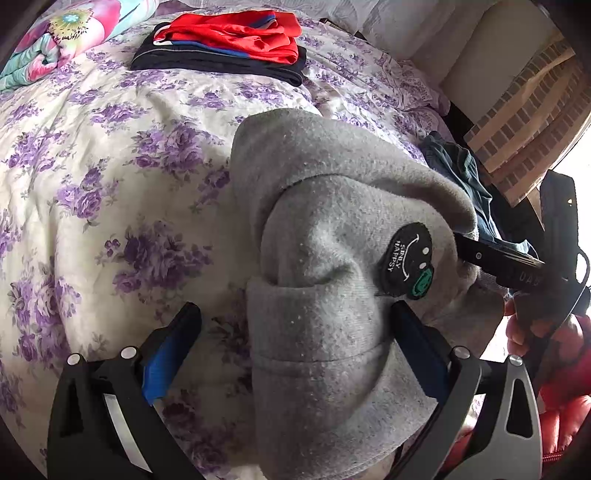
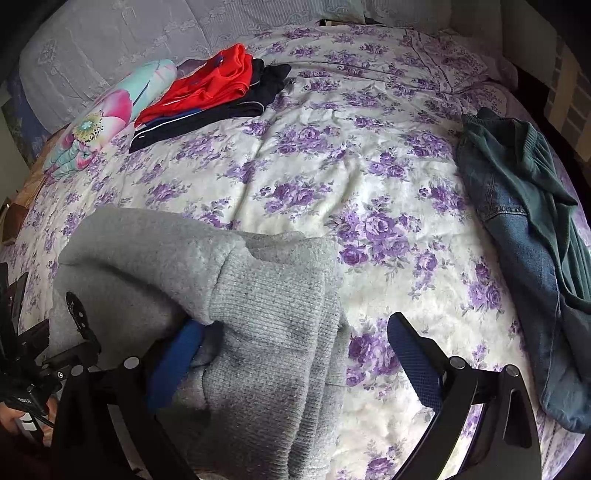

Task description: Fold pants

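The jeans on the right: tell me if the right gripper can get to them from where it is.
Probably yes. The right gripper is open, and only bare bedspread lies between it and the jeans. The grey pants drape across its left finger, though, so they might drag along.

Left gripper (image 1: 295,325) w/ fingers (image 1: 173,339) spread wide, grey pants (image 1: 325,258) lying between them; right-side finger touches the cloth, left-side one apart from it. Round black patch (image 1: 406,262) w/ smiley on the pants. Right gripper (image 1: 509,262) at right edge, one finger against the pants by the patch. Floral bed (image 1: 110,184) underneath. Red clothes (image 1: 236,35) atop dark ones far back; denim (image 1: 461,173) beside the pants at right.
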Tool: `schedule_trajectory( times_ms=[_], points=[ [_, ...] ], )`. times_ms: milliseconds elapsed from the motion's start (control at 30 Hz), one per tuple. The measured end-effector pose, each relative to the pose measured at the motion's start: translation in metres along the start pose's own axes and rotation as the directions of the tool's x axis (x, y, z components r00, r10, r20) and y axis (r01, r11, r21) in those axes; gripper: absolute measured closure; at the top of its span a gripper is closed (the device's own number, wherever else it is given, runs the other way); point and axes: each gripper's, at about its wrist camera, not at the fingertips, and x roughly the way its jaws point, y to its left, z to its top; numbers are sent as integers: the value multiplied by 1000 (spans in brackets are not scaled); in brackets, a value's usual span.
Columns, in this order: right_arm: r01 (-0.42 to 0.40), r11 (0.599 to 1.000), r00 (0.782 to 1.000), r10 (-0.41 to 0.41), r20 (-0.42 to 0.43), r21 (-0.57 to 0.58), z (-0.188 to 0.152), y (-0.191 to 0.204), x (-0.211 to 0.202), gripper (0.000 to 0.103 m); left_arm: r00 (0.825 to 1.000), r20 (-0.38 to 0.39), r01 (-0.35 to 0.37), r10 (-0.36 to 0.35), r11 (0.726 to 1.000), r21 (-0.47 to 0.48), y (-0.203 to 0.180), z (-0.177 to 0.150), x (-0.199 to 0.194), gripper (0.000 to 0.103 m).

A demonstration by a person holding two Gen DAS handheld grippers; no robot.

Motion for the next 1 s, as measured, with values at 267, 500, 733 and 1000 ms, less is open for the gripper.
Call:
schedule_trajectory(
  times_ms=[267, 500, 733, 1000],
  points=[
    [5, 1000, 1000, -5, 2, -5, 0, 2, 0, 3, 1000, -1, 2, -2, 1000, -3, 1, 0, 0, 4],
    [6, 1000, 1000, -6, 4, -6, 1, 2, 0, 3, 1000, -2, 2, -2, 1000, -3, 1, 0, 0, 4],
    [3, 1000, 1000, -3, 4, -4, 1, 2, 1, 3, 1000, -2, 3, -3, 1000, -5, 2, 0, 1, 4],
    [4, 1000, 1000, -4, 5, -3, 1, 3, 1, 3, 1000, -3, 4, -4, 1000, -5, 2, 0, 1, 4]
  ],
)
